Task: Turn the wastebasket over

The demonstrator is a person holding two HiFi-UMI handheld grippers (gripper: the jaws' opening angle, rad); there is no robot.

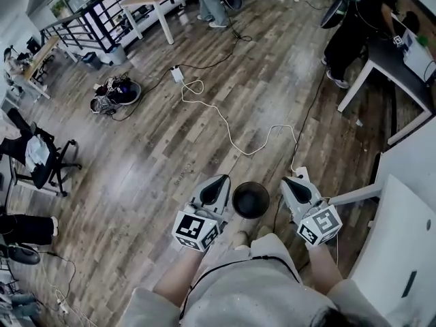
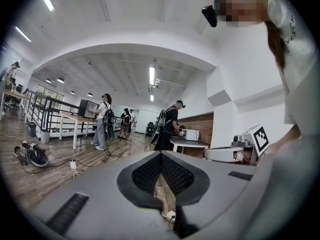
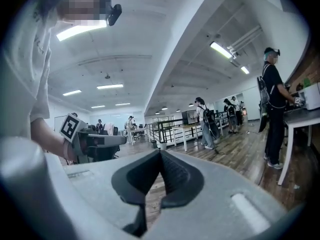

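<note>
Wastebasket (image 1: 251, 199) is sitting below and between your jaws, which you are holding shut and empty on left gripper (image 1: 222, 181) and right gripper (image 1: 287, 181), down on the floor (image 1: 157, 155); be keeping both level and clear, since its upward end is not showing.

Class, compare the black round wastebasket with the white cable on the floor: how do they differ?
The black round wastebasket is dark and compact; the white cable is pale, thin and winding. In the head view the wastebasket shows between the left gripper and right gripper; the cable trails farther off. Both rest on the wood floor.
</note>
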